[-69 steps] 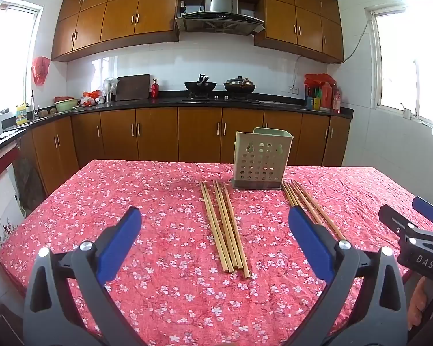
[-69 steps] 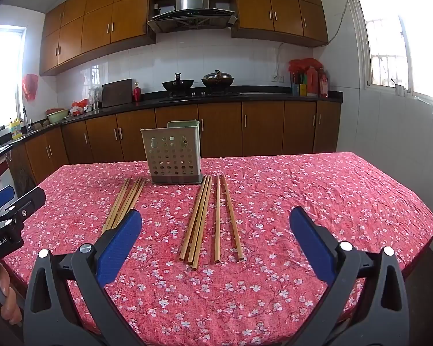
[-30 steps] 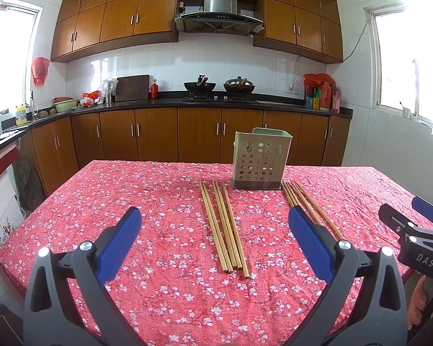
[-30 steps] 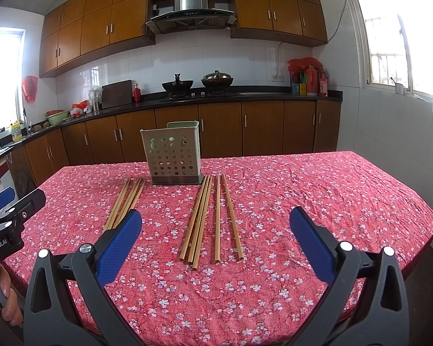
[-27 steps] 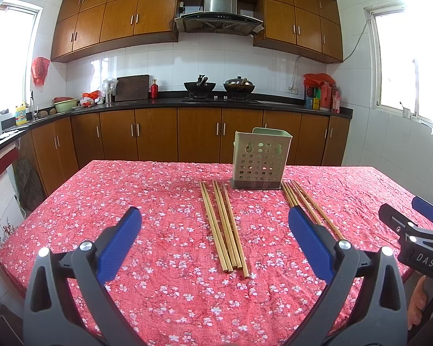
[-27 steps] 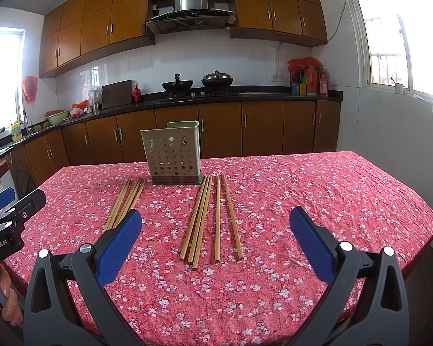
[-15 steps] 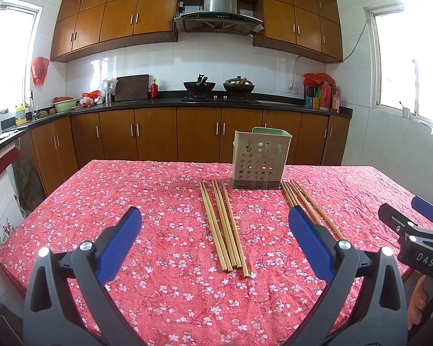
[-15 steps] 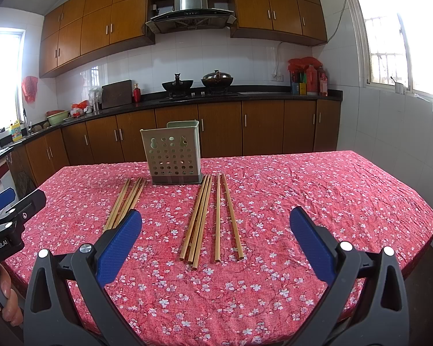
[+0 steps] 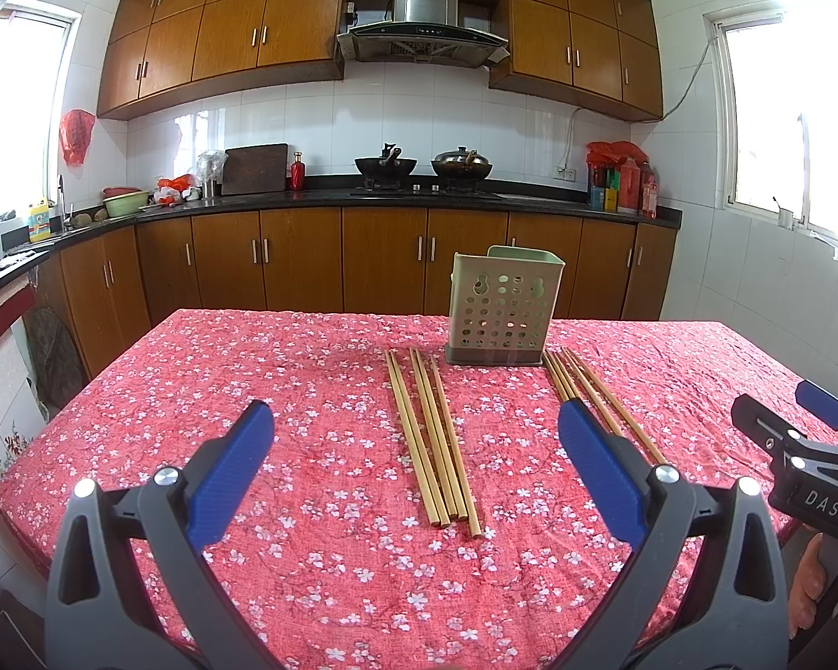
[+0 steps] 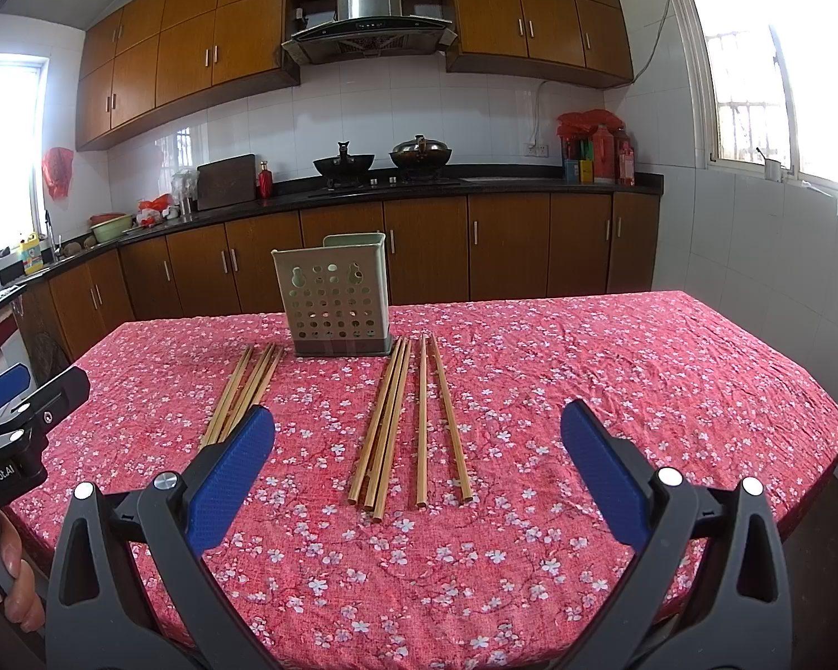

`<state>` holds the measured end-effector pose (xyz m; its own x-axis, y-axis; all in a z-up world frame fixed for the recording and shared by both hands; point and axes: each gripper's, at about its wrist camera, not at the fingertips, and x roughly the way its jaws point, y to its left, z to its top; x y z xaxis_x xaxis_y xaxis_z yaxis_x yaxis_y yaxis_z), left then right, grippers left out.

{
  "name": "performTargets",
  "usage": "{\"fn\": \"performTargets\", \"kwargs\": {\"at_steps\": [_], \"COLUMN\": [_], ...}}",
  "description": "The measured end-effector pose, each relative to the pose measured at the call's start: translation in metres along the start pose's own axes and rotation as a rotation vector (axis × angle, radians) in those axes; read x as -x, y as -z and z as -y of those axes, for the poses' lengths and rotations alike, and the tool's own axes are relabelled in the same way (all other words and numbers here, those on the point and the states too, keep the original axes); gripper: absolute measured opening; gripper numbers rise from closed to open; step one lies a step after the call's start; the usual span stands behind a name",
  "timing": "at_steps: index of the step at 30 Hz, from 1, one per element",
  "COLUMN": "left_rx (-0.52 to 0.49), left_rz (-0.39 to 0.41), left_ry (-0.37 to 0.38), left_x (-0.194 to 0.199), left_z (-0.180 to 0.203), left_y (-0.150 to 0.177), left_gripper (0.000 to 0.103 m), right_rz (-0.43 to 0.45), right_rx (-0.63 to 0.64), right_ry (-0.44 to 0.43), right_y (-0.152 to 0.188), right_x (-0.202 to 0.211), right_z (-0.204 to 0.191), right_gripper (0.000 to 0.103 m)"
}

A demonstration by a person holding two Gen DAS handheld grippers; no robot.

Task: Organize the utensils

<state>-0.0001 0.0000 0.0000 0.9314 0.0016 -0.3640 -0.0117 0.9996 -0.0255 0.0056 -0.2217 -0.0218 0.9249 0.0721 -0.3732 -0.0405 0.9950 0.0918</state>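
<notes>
Bamboo chopsticks, one bunch left of the perforated utensil holder and another on its right, lie flat on my table, both grippers hovering with jaws spread wide and nothing grabbed, so I'd say first pickup's next.

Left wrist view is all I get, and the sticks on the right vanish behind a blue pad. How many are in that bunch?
Observer: It looks like five chopsticks: three bunched together, and two lying a little apart to their right.
Visitor: Is the other grabber holding anything?
Observer: No. The right gripper has its jaws wide open with nothing between them.
Visitor: And who holds my grabber?
Observer: A bare hand shows at the lower left edge of the right wrist view, below the left gripper.
</notes>
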Motion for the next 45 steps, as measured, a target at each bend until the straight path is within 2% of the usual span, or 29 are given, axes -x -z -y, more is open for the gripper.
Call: {"fn": "performTargets", "kwargs": {"at_steps": [29, 34, 39, 42, 44, 45], "left_rx": [0.006, 0.023, 0.057, 0.082, 0.097, 0.104], "left_rz": [-0.012, -0.071, -0.193, -0.258, -0.287, -0.303], "left_ry": [-0.004, -0.034, -0.076, -0.079, -0.071, -0.065], "left_x": [-0.001, -0.023, -0.054, -0.075, -0.086, -0.093], "left_z": [0.004, -0.002, -0.024, -0.036, -0.041, -0.044], "left_y": [0.002, 0.005, 0.004, 0.004, 0.004, 0.004], "left_gripper": [0.099, 0.099, 0.099, 0.099, 0.099, 0.099], "right_rz": [-0.005, -0.045, -0.177, -0.278, -0.352, -0.397], "right_rx": [-0.004, -0.031, -0.076, -0.079, -0.089, -0.098], "right_ry": [0.005, 0.021, 0.037, 0.060, 0.052, 0.043], "right_y": [0.000, -0.002, -0.003, -0.001, 0.003, 0.006], "right_x": [-0.002, -0.020, -0.062, -0.093, -0.117, -0.132], "right_z": [0.001, 0.013, 0.028, 0.034, 0.036, 0.038], "right_gripper": [0.101, 0.101, 0.100, 0.085, 0.066, 0.062]}}
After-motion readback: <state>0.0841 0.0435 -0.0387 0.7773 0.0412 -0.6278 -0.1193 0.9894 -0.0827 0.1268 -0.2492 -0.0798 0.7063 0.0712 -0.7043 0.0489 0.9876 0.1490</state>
